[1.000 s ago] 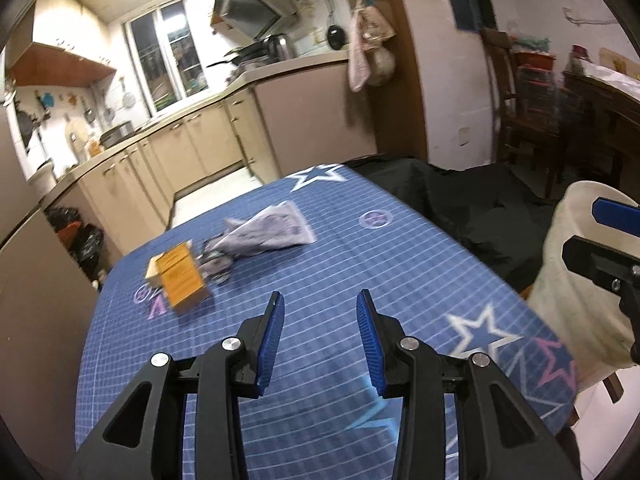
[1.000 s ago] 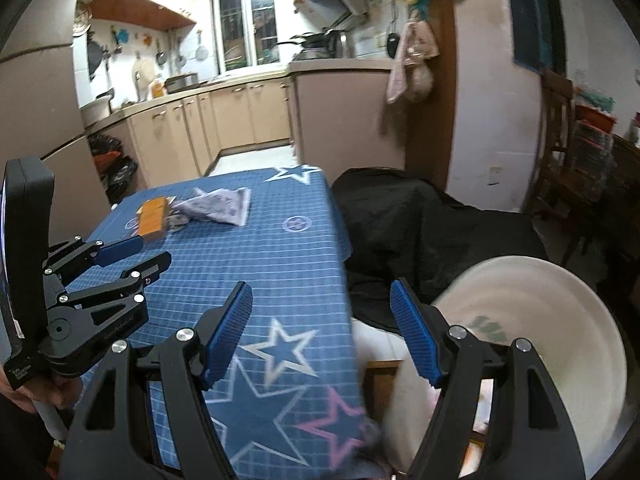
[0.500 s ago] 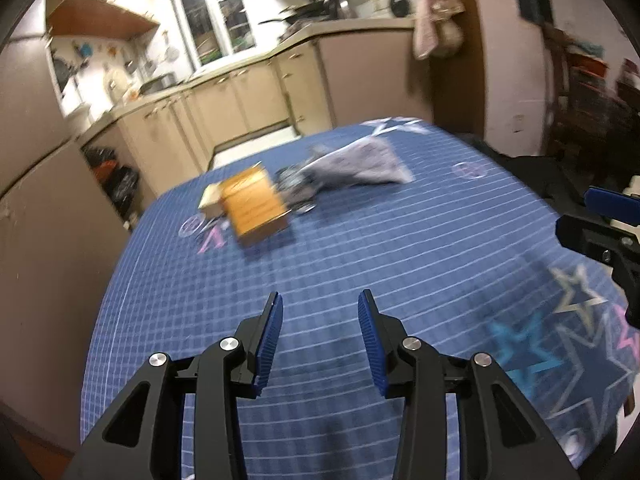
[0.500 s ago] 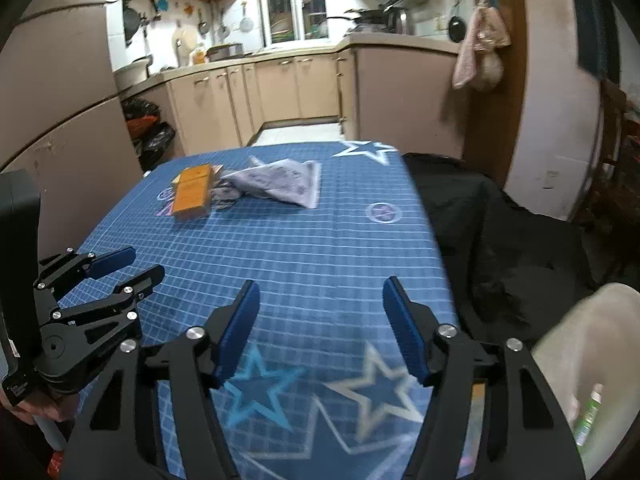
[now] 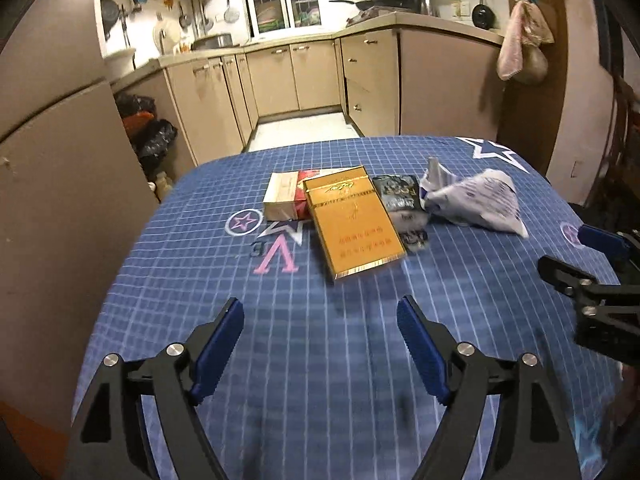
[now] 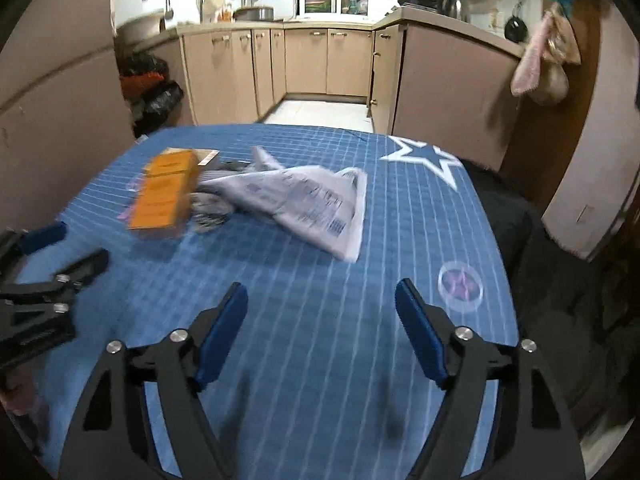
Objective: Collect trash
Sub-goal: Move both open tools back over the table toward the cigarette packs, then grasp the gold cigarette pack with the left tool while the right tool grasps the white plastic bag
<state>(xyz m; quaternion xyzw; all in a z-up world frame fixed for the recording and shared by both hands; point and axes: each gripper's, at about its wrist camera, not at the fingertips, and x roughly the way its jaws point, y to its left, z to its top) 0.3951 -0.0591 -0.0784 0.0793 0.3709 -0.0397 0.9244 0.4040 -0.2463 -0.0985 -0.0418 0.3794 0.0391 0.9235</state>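
An orange cigarette carton (image 5: 352, 222) lies on the blue star-print tablecloth (image 5: 320, 340), leaning on a smaller red-and-white pack (image 5: 286, 196). A dark foil wrapper (image 5: 400, 204) and a crumpled printed paper (image 5: 476, 200) lie to its right. My left gripper (image 5: 320, 328) is open and empty, a short way in front of the carton. My right gripper (image 6: 320, 316) is open and empty, in front of the printed paper (image 6: 304, 196) and right of the carton (image 6: 166, 196). Each gripper shows at the edge of the other's view.
Beige kitchen cabinets (image 5: 304, 76) stand beyond the table's far edge. A tall beige panel (image 5: 60, 180) is close on the left. Black bags (image 5: 154, 140) sit on the floor. A dark cloth-covered seat (image 6: 560, 280) is off the table's right edge.
Both grippers have swung left from the white bin toward the table and moved closer to the trash pile. My left gripper's jaws have opened wider.
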